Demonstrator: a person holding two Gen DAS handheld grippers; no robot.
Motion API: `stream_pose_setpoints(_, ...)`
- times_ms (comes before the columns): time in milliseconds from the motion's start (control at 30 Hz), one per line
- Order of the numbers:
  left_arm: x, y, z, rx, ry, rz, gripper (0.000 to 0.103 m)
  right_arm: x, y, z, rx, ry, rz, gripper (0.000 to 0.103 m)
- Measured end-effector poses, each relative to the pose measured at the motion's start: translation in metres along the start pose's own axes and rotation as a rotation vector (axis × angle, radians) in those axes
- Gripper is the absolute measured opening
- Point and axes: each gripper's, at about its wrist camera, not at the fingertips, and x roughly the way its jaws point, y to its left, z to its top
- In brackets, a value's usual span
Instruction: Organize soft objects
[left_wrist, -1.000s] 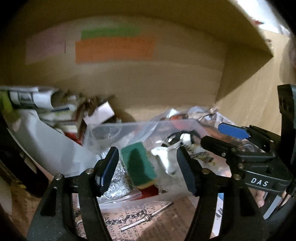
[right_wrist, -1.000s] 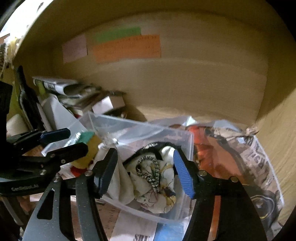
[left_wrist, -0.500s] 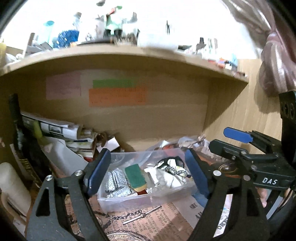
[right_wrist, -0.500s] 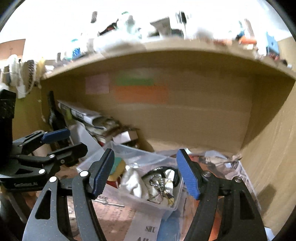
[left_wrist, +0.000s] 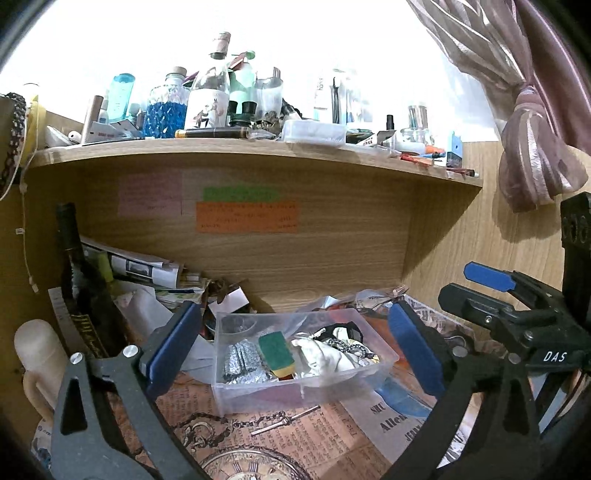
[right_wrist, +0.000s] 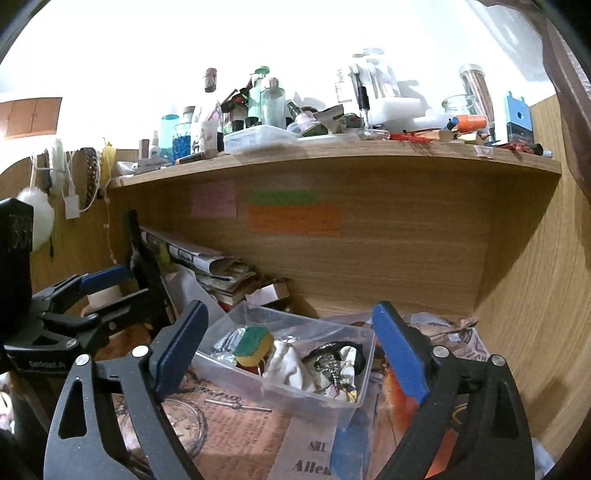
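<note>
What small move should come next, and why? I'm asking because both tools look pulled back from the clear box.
Probably hold both tools back, or set them down. The left tool and right tool are open and empty, clear of the clear plastic box. The green-topped sponge and white cloth already lie inside it, and no soft item shows loose outside.
</note>
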Motion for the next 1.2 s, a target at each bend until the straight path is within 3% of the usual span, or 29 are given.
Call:
stream_pose_setpoints(133, -0.005, -0.001, 0.000, 0.000, -0.004, -0.001, 0.103, -0.007, 0.001, -0.001, 0.013, -0.012, -0.007, 0.103)
stream_pose_setpoints(1200, -0.001, -0.002, -0.004, -0.007, 0.000, 0.018, 0.103, -0.009, 0.002, -0.005, 0.026, -0.008, 0.004, 0.103)
